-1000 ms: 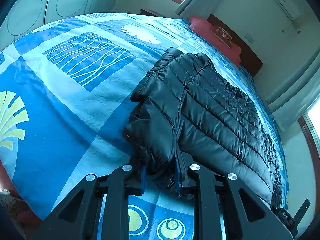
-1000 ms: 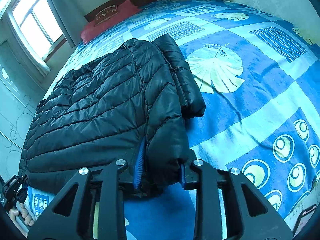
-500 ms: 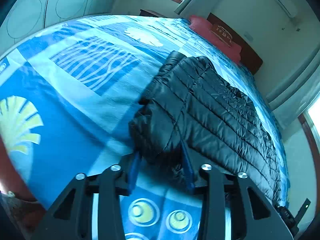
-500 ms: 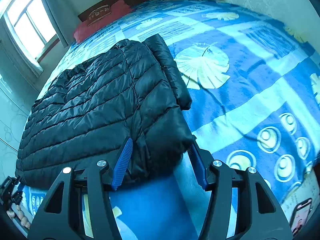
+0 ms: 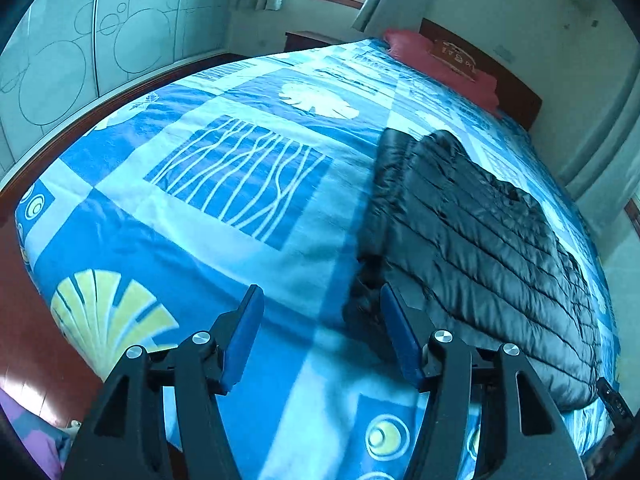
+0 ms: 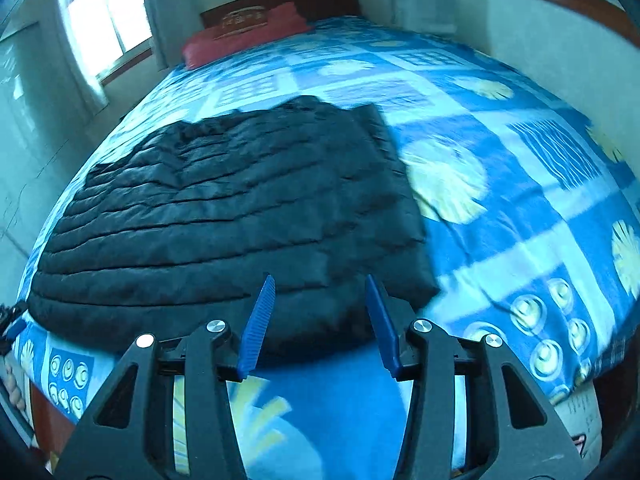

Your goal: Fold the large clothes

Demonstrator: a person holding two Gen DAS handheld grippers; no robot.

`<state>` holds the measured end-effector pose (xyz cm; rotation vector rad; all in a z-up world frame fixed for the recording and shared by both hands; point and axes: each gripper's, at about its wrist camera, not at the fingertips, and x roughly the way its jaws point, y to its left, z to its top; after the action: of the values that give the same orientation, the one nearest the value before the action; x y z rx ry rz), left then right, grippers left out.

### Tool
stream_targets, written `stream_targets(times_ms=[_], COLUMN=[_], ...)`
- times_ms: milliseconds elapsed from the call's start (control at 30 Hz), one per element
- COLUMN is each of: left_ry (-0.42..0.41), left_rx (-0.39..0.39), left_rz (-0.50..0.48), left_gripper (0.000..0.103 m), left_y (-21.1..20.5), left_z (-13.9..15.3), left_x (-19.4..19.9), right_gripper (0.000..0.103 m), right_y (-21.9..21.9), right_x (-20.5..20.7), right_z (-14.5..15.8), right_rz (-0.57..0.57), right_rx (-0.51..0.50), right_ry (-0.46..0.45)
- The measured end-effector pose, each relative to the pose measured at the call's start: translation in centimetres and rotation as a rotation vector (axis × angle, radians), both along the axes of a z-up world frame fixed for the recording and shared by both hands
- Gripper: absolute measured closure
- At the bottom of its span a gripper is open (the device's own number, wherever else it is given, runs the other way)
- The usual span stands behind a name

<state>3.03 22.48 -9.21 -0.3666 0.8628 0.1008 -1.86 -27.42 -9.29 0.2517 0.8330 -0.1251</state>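
A black quilted puffer jacket (image 5: 480, 240) lies folded flat on the blue patterned bedspread (image 5: 240, 184). In the left wrist view my left gripper (image 5: 320, 294) hovers over the bedspread with its jaws opening. The jacket's near corner lies just past its right blue pad (image 5: 400, 340), and nothing is pressed between the pads. In the right wrist view the jacket (image 6: 224, 216) spreads out beyond my right gripper (image 6: 320, 282). Its jaws are closing a little. They stand apart, above the jacket's near edge, and grip nothing.
A red pillow (image 5: 440, 60) and a dark wooden headboard (image 6: 280, 0) mark the bed's far end. Pale wardrobe doors (image 5: 60, 64) run along one side, and windows (image 6: 100, 12) are behind. Bare bedspread (image 6: 520, 200) lies beside the jacket. The bed's near edge is right below both grippers.
Both grippers were shut on the jacket's folded near edge a second ago. They have let go, opened and drawn back and upward. The jacket now rests flat on the bed.
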Motion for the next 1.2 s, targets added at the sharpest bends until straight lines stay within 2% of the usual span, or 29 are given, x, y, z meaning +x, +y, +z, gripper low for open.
stream_targets(times_ms=[200, 400, 500, 600, 767, 1200], left_ry=[-0.001, 0.016, 0.031, 0.043, 0.044, 0.017], left_rx=[0.028, 0.08, 0.124, 0.144, 0.172, 0.251], left_rz=[-0.007, -0.021, -0.031, -0.037, -0.048, -0.082], left_gripper=[0.043, 0.043, 0.043, 0.043, 0.043, 0.041], left_y=[0.0, -0.6, -1.1, -1.3, -1.7, -3.6], left_z=[0.3, 0.2, 0.1, 0.0, 0.4, 2.1], left_x=[2.0, 4.3, 5.4, 6.4, 7.5, 8.1], right_gripper=[0.056, 0.056, 0.056, 0.057, 0.056, 0.056], right_y=[4.5, 10.4, 12.7, 14.4, 15.2, 16.2], right_x=[4.8, 12.0, 14.5, 16.4, 17.3, 16.2], right_z=[1.6, 2.6, 1.7, -0.4, -3.3, -4.4], right_rz=[0.12, 0.221, 0.237, 0.241, 0.228, 0.218], right_rx=[-0.03, 0.003, 0.0, -0.031, -0.094, -0.146], right_ry=[-0.026, -0.03, -0.007, 0.057, 0.112, 0.073])
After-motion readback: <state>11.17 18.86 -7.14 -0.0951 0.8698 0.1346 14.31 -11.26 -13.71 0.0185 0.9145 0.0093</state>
